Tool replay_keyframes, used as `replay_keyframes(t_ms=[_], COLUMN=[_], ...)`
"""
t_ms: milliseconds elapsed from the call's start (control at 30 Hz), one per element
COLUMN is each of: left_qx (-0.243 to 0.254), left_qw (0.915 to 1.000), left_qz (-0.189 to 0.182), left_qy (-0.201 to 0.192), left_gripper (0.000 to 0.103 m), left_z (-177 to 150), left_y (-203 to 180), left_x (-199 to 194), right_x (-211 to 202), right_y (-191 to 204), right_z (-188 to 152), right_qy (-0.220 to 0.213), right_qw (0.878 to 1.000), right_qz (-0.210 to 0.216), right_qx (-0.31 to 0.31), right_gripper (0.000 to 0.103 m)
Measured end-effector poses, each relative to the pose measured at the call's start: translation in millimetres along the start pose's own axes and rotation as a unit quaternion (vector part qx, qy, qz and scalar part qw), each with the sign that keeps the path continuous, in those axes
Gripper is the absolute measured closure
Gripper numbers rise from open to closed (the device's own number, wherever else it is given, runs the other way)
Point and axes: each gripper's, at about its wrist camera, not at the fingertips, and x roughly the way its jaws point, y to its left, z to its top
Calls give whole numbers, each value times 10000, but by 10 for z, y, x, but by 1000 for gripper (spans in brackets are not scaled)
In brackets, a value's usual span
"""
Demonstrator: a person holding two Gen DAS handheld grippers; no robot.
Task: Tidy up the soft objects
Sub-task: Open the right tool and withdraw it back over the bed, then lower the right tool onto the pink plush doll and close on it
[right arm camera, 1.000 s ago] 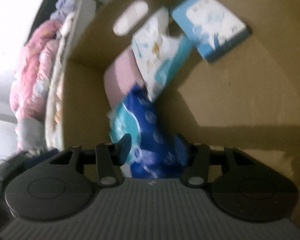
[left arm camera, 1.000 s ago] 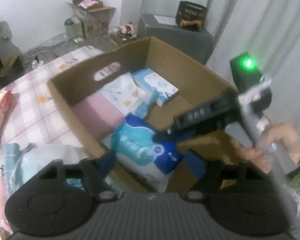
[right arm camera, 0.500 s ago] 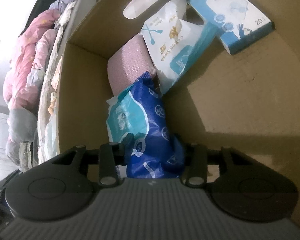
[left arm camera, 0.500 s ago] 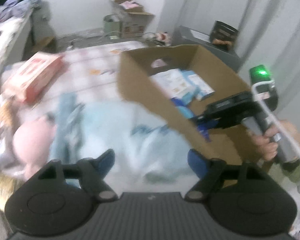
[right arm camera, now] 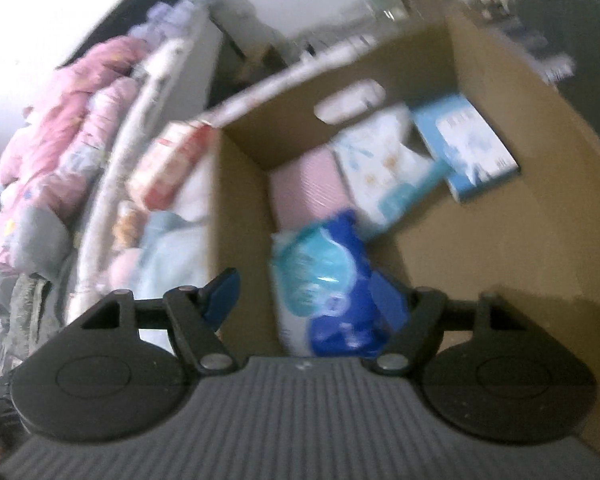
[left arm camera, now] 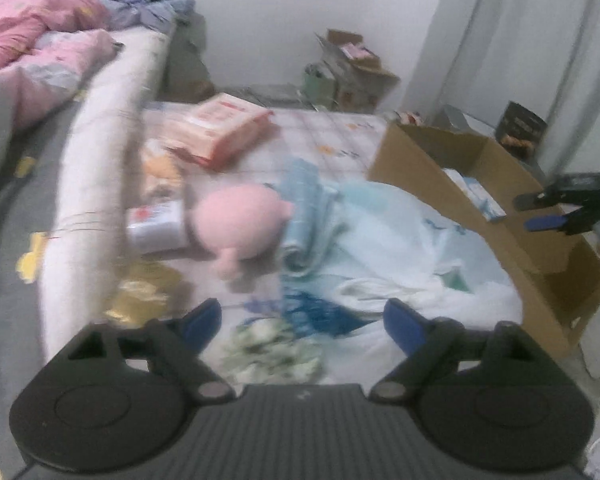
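surface: checked mat [left arm camera: 340, 136] lying flat | on it: cardboard box [left arm camera: 420, 160] sitting at right edge; pink plush [left arm camera: 236, 224] lying just beside rolled blue towel [left arm camera: 304, 208]; white plastic bag [left arm camera: 400, 248] sprawling against box wall; pink-orange pack [left arm camera: 220, 132] lying at far end; all blurring
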Motion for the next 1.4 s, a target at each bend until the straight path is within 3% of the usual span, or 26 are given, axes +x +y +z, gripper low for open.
replay_keyframes(t_ms=[233, 567, 767, 1067, 1167, 1300, 1400], left_qx=[161, 139, 28, 74, 240, 590, 846], left_qw=[9983, 9962, 9973, 9953, 9942, 9915, 9898], left_qz=[384, 591, 418, 107, 136, 572, 742], left_qy=[-404, -628, -611, -959, -1043, -1006, -870], left_gripper=[14, 14, 14, 18, 26, 44, 50], left_z=[-201, -564, -691, -408, -282, -153, -85], left_y=[152, 266, 319, 207, 157, 135, 141], left_x=[-248, -256, -168, 35, 148, 350, 530], right_x=[-190, 166, 396, 430, 478, 672, 942], right_y=[779, 1595, 1734, 1812, 1941, 2192, 2401], right_z=[-173, -701, -985, -689, -478, -174, -16], right_qy=[-230, 30, 213, 219, 349, 600, 785], right_qw=[9961, 9829, 9836, 9861, 9839, 9787, 9723], right_qz=[680, 1754, 1675, 1443, 1413, 1350, 1195], right_qx=[-515, -558, -639, -796, -1037, -1423, -1847], right_gripper=[29, 29, 29, 33, 36, 41, 43])
